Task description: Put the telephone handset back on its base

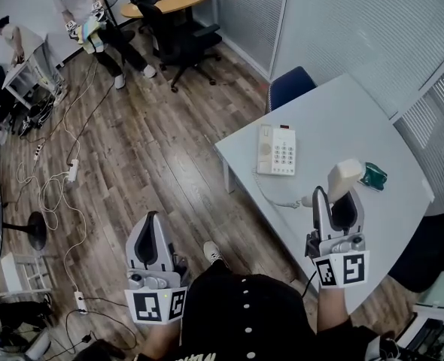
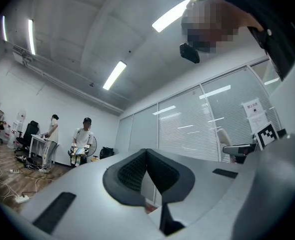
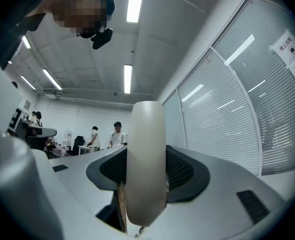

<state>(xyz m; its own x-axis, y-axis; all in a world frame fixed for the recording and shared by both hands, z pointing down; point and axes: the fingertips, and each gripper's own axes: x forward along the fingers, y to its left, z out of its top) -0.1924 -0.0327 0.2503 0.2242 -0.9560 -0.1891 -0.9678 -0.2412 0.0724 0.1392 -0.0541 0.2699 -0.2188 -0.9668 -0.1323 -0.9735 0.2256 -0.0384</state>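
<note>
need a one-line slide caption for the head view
Right gripper holds the handset over the table, apart from its base; left gripper, shut and empty, hangs over the wood floor.

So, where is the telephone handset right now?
The telephone handset is at the right of the head view, clamped in the right gripper over the white table, just right of the telephone base.

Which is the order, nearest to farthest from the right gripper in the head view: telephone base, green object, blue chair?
1. Green object, right of the right gripper.
2. Telephone base, left on the table.
3. Blue chair, behind the table.
</note>
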